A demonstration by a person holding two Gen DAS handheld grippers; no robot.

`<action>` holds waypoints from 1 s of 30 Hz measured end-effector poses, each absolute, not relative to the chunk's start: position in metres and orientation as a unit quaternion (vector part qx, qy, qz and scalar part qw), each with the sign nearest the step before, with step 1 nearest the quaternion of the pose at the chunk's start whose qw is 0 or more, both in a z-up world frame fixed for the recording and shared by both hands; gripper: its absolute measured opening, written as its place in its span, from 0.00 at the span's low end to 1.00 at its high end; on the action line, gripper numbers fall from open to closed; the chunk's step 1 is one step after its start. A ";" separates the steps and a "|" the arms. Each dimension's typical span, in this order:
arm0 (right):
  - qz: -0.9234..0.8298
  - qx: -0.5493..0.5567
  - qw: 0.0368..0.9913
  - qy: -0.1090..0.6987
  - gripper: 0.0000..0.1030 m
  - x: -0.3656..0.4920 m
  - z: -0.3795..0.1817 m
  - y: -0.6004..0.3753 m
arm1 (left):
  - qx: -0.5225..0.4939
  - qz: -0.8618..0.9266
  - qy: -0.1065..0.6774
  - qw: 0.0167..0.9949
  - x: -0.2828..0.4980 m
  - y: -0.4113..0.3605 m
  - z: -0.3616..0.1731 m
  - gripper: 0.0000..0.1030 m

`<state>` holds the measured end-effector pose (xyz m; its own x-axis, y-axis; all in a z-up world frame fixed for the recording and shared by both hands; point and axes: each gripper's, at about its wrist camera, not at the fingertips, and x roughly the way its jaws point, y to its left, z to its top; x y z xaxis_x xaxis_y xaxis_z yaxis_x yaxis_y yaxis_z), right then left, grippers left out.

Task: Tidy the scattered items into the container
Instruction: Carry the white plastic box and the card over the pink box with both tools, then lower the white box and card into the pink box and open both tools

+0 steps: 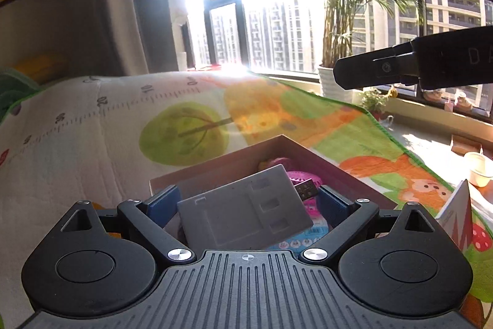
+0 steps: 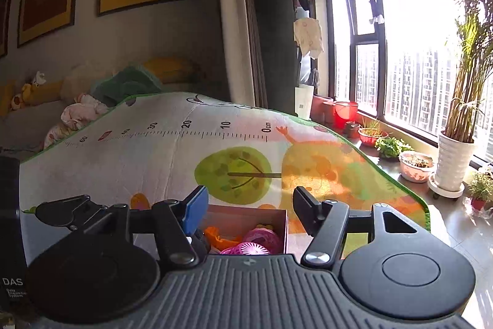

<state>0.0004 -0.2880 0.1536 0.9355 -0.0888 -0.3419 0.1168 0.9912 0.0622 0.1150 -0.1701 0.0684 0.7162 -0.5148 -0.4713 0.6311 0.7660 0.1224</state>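
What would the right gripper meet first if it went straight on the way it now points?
Probably the far wall of the cardboard box, just ahead and below the right gripper, whose jaws are apart with nothing between them. It might instead clear the box and reach the play mat; depth is unclear.

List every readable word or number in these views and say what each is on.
"0cm", "10", "20", "30", "40", "60": ruler scale printed on the mat.
"DAS": black device at the left edge of the right wrist view; the small lines below it are too blurred to read.
"DA": black arm in the left wrist view, cut off by the frame.
Print on the blue card in the box: too small to read.
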 end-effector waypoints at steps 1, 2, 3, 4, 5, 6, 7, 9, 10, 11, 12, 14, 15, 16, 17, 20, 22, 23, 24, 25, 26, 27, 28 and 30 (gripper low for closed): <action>-0.052 0.047 0.982 0.176 0.60 0.006 0.152 -0.292 | 0.140 -0.314 0.216 0.914 0.121 -0.172 0.064 0.95; -0.053 0.051 0.981 0.179 0.60 0.012 0.150 -0.297 | 0.140 -0.316 0.221 0.912 0.126 -0.172 0.061 0.95; -0.052 0.050 0.981 0.178 0.60 0.015 0.148 -0.300 | 0.138 -0.318 0.223 0.911 0.128 -0.170 0.060 0.95; -0.053 0.047 0.982 0.177 0.61 0.016 0.146 -0.303 | 0.132 -0.322 0.222 0.911 0.129 -0.167 0.061 0.96; -0.055 0.043 0.982 0.176 0.62 0.015 0.144 -0.304 | 0.127 -0.324 0.220 0.911 0.129 -0.163 0.062 0.97; -0.058 0.037 0.982 0.175 0.65 0.014 0.143 -0.305 | 0.124 -0.326 0.216 0.912 0.128 -0.159 0.063 0.98; -0.060 0.032 0.982 0.174 0.68 0.012 0.141 -0.307 | 0.122 -0.328 0.213 0.912 0.127 -0.155 0.065 0.98; -0.068 0.028 0.982 0.173 0.73 0.007 0.139 -0.313 | 0.122 -0.334 0.211 0.910 0.123 -0.151 0.067 0.99; -0.073 0.027 0.982 0.173 0.74 0.003 0.140 -0.316 | 0.125 -0.339 0.212 0.908 0.121 -0.149 0.067 0.99; -0.079 0.026 0.981 0.173 0.74 -0.002 0.141 -0.320 | 0.130 -0.343 0.212 0.906 0.118 -0.148 0.067 0.99; -0.086 0.024 0.981 0.172 0.74 -0.008 0.143 -0.325 | 0.136 -0.344 0.210 0.905 0.114 -0.147 0.066 0.99; -0.101 0.022 0.981 0.166 0.75 -0.024 0.149 -0.335 | 0.146 -0.341 0.208 0.905 0.108 -0.146 0.065 1.00; -0.111 0.023 0.981 0.161 0.76 -0.035 0.153 -0.342 | 0.151 -0.339 0.206 0.906 0.104 -0.144 0.064 1.00; -0.122 0.025 0.980 0.156 0.79 -0.046 0.156 -0.349 | 0.154 -0.336 0.205 0.907 0.102 -0.143 0.063 1.00; -0.131 0.028 0.979 0.152 0.81 -0.055 0.159 -0.354 | 0.155 -0.332 0.205 0.908 0.100 -0.142 0.061 1.00; -0.166 0.046 0.975 0.143 0.83 -0.085 0.164 -0.375 | 0.154 -0.310 0.211 0.914 0.101 -0.139 0.058 1.00; -0.185 0.068 0.970 0.142 0.83 -0.101 0.165 -0.389 | 0.152 -0.289 0.216 0.920 0.104 -0.136 0.057 1.00; -0.195 0.076 0.968 0.142 0.83 -0.109 0.164 -0.395 | 0.150 -0.279 0.218 0.923 0.105 -0.133 0.057 1.00; -0.207 0.083 0.965 0.140 0.83 -0.118 0.164 -0.400 | 0.148 -0.269 0.219 0.926 0.106 -0.131 0.058 1.00; -0.215 0.087 0.963 0.137 0.83 -0.125 0.163 -0.403 | 0.147 -0.262 0.219 0.928 0.107 -0.128 0.058 1.00; -0.220 0.093 0.962 0.135 0.83 -0.133 0.161 -0.406 | 0.146 -0.256 0.219 0.930 0.107 -0.125 0.059 1.00; -0.223 0.100 0.960 0.133 0.83 -0.139 0.159 -0.409 | 0.146 -0.252 0.221 0.931 0.108 -0.123 0.059 1.00; -0.226 0.107 0.959 0.133 0.84 -0.144 0.156 -0.412 | 0.147 -0.248 0.224 0.931 0.109 -0.121 0.059 1.00; -0.234 0.121 0.955 0.137 0.85 -0.151 0.147 -0.420 | 0.152 -0.244 0.231 0.930 0.109 -0.119 0.058 1.00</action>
